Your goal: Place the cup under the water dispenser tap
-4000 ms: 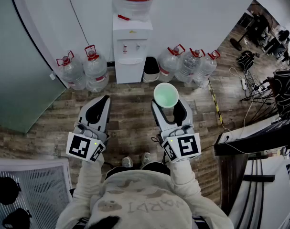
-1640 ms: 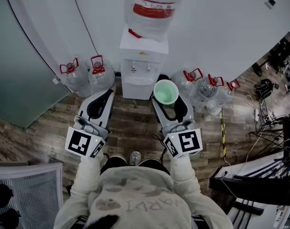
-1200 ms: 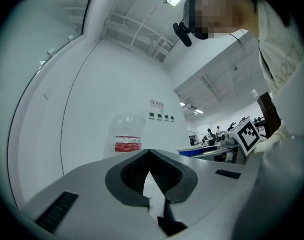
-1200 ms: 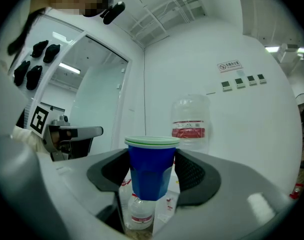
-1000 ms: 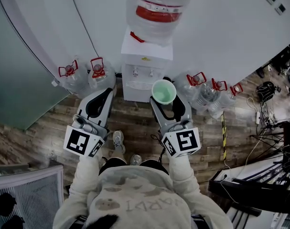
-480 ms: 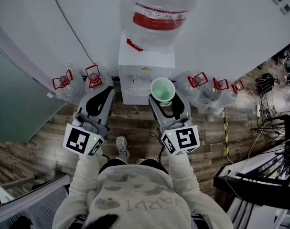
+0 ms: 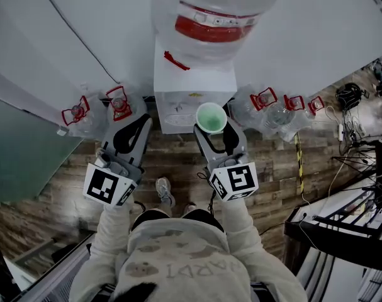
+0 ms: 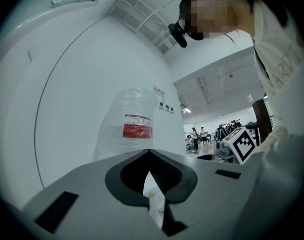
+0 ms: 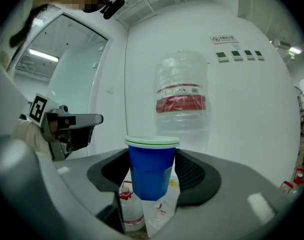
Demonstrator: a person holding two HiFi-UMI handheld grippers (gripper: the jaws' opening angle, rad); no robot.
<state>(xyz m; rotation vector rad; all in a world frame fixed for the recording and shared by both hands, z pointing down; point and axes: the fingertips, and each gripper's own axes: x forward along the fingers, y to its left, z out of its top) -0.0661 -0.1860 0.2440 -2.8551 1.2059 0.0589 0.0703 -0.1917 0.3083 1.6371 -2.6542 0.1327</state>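
A blue cup with a pale green inside (image 7: 211, 117) (image 9: 152, 168) stands upright between the jaws of my right gripper (image 7: 211, 127) (image 9: 152, 158), which is shut on it. The cup hangs just in front of the white water dispenser (image 7: 189, 88) (image 9: 160, 211), level with its front panel in the head view. A large clear bottle with a red label (image 7: 211, 10) (image 9: 182, 100) (image 8: 134, 129) sits upside down on the dispenser. My left gripper (image 7: 141, 121) (image 8: 149, 153) is to the left of the cup, jaws shut with nothing in them. The taps are too small to make out.
Spare water jugs with red caps stand on the wooden floor on both sides of the dispenser: left (image 7: 118, 103), right (image 7: 261, 103). A white wall is behind. A dark desk with cables (image 7: 342, 228) is at the right. The person's shoe (image 7: 165, 191) shows below the grippers.
The person has walked up to the dispenser, which now fills more of the head view. The cup has come close to its front. Both grippers keep the same state.
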